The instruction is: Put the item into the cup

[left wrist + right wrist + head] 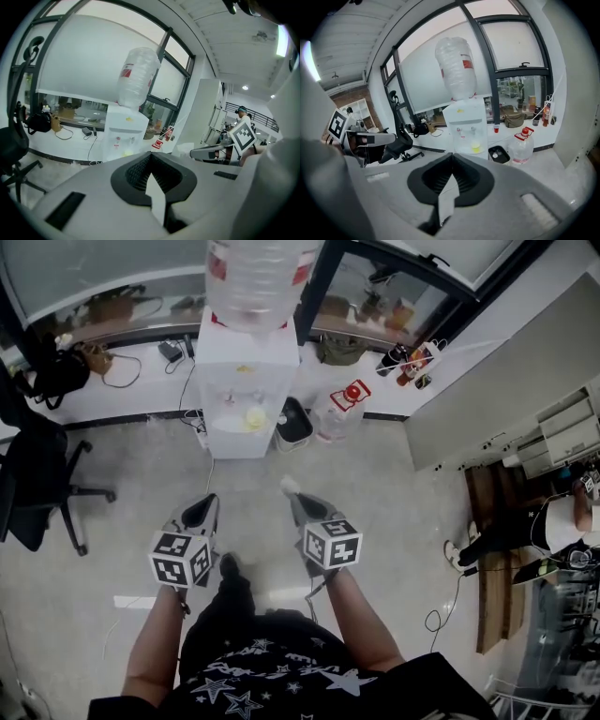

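Note:
A small yellow cup point(255, 418) point(476, 147) stands in the tap bay of a white water dispenser point(246, 362) point(466, 119) on the floor ahead. I hold both grippers side by side at waist height, well short of it, pointing at it. Jaws together, my left gripper point(201, 513) point(151, 158) shows only a thin pale sliver between its black pads. It is the same with my right gripper point(290, 487) point(451, 157), whose tip looks whitish in the head view. I cannot make out any separate item in either one.
A large clear bottle point(258, 277) tops the dispenser. A black bin point(293, 426) and a clear jug with a red cap point(342, 409) stand to its right. A black office chair point(37, 474) is at the left, a grey partition point(506, 381) at the right.

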The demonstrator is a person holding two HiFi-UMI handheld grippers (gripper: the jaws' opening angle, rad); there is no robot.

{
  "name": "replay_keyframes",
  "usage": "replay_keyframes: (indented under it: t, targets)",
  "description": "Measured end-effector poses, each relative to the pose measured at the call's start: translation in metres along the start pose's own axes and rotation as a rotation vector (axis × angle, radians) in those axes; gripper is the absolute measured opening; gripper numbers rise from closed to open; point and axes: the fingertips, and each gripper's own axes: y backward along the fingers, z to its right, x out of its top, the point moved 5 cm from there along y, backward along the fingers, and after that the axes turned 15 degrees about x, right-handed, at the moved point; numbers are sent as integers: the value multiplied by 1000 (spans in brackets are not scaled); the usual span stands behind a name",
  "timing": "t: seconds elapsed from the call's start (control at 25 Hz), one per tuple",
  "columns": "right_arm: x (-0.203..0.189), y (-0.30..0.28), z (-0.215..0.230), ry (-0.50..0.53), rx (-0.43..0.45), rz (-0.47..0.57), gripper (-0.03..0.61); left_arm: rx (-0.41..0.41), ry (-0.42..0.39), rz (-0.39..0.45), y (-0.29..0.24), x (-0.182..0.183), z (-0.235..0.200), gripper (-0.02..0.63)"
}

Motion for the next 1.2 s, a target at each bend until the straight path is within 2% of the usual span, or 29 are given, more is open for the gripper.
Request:
replay_keyframes:
  t: [0.24, 0.64, 0.88, 1.2]
  targets:
    - [5, -35, 12, -39, -56, 3, 0, -27, 5, -29, -30, 5, -34, -8]
    - [11, -95, 54, -70, -109, 18, 1, -40, -28, -72, -96, -4, -60, -8]
    - [5, -149, 102, -88, -89, 31, 0, -18, -62, -72, -145, -8, -73, -8]
    - [4, -223, 165, -61, -61, 13, 0, 40, -42, -98, -220, -34, -98, -8]
